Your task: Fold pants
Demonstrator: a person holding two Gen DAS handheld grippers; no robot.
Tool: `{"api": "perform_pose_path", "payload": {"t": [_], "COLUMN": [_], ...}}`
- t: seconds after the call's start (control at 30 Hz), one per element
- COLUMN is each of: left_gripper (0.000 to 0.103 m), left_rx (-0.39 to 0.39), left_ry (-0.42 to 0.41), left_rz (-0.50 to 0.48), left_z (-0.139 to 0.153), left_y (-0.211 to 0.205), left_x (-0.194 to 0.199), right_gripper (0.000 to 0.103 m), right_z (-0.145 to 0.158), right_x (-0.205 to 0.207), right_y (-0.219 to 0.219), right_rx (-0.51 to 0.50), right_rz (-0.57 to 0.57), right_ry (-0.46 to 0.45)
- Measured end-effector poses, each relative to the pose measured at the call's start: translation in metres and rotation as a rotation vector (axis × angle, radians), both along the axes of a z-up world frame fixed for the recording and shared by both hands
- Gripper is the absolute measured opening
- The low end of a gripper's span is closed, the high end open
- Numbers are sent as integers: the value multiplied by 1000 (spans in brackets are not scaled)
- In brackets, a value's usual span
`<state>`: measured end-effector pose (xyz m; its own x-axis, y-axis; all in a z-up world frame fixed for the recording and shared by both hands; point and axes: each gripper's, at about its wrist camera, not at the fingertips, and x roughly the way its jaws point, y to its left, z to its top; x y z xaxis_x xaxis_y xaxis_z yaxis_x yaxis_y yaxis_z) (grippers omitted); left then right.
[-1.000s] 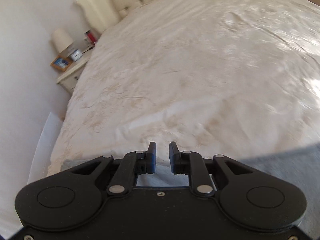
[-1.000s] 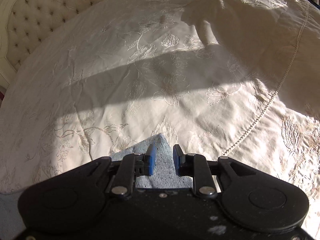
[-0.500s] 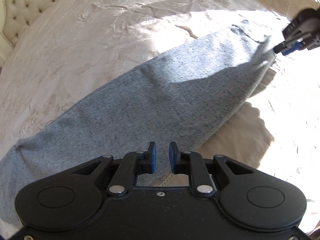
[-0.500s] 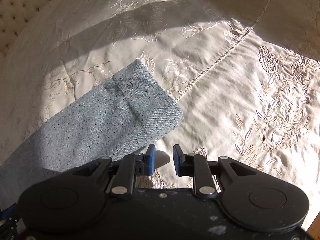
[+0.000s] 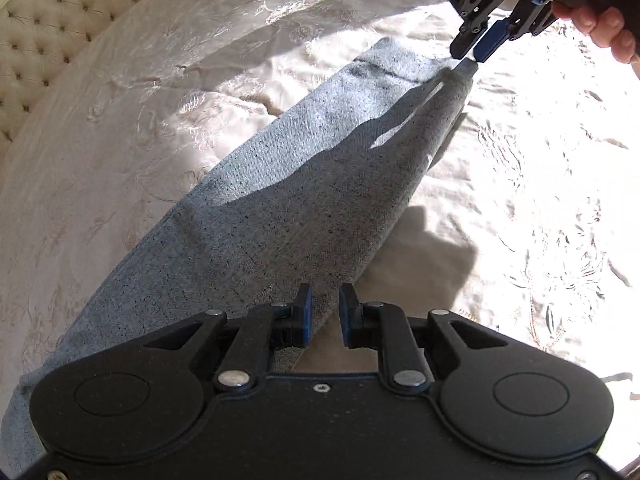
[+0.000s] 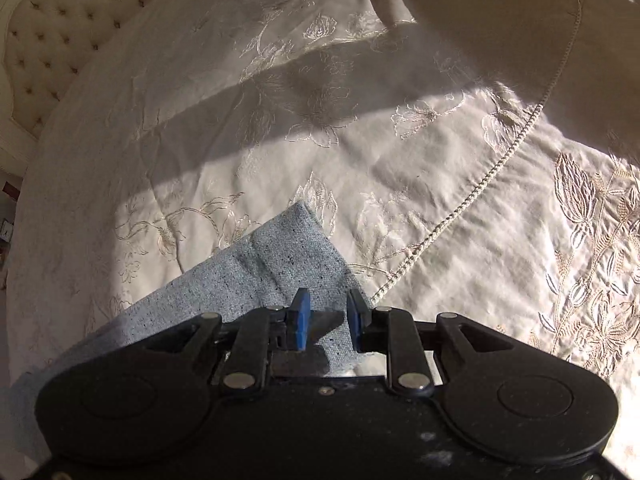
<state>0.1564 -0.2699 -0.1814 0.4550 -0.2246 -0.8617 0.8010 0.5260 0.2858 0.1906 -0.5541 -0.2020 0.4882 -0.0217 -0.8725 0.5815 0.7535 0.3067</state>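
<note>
Both tools have come closer to the pants (image 5: 304,184) since half a second ago: the right tool (image 5: 474,49) now touches the hem corner, and the left tool (image 5: 324,312) hangs over the near edge of the leg, where before it was beside it.

The left tool has a narrow gap between its blue pads, with cloth seen through the gap, but I cannot tell if it grips. In the right wrist view the right tool (image 6: 327,316) is also narrowly open and the hem lies between the pads, not yet pinched.

I judge one risk: if the right tool closes on only the top layer of the hem, the leg will open and the fold will be crooked. Pulling before the left tool holds can drag the whole leg across the bed (image 5: 132,92).

The pants are grey-blue speckled denim-like cloth, lying long and flat on the embroidered cream bed cover, with a stitched hem band at the far end.
</note>
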Motion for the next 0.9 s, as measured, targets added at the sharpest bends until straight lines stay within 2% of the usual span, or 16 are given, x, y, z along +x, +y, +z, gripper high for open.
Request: {"api": "perform_pose_path", "payload": {"t": [0.07, 0.13, 0.23, 0.37, 0.5, 0.6, 0.73, 0.8, 0.9], "left_gripper": [26, 26, 26, 26, 26, 26, 26, 26, 26], "left_rx": [33, 27, -8, -74, -95, -36, 77, 113, 127], "left_ry": [45, 118, 160, 92, 61, -4, -98, -90, -74], "left_rz": [51, 116, 171, 239, 411, 568, 733, 798, 892], "left_z": [-17, -26, -19, 16, 38, 40, 31, 24, 16], "left_y": [-5, -4, -1, 25, 70, 117, 185, 217, 258], "left_x": [11, 25, 36, 29, 22, 19, 9, 7, 8], "right_gripper": [25, 25, 25, 25, 25, 25, 25, 25, 25], "right_z": [-8, -13, -4, 18, 23, 17, 5, 4, 7], "right_x": [-11, -18, -22, -13, -1, 7, 12, 15, 16], "right_y": [-5, -8, -3, 22, 51, 76, 106, 122, 155], "right_rx": [1, -22, -47, -122, -107, -90, -4, 17, 21], "right_rz": [-13, -29, -21, 106, 239, 316, 349, 376, 441], "right_ry": [36, 66, 31, -27, -54, -46, -34, -30, -36]}}
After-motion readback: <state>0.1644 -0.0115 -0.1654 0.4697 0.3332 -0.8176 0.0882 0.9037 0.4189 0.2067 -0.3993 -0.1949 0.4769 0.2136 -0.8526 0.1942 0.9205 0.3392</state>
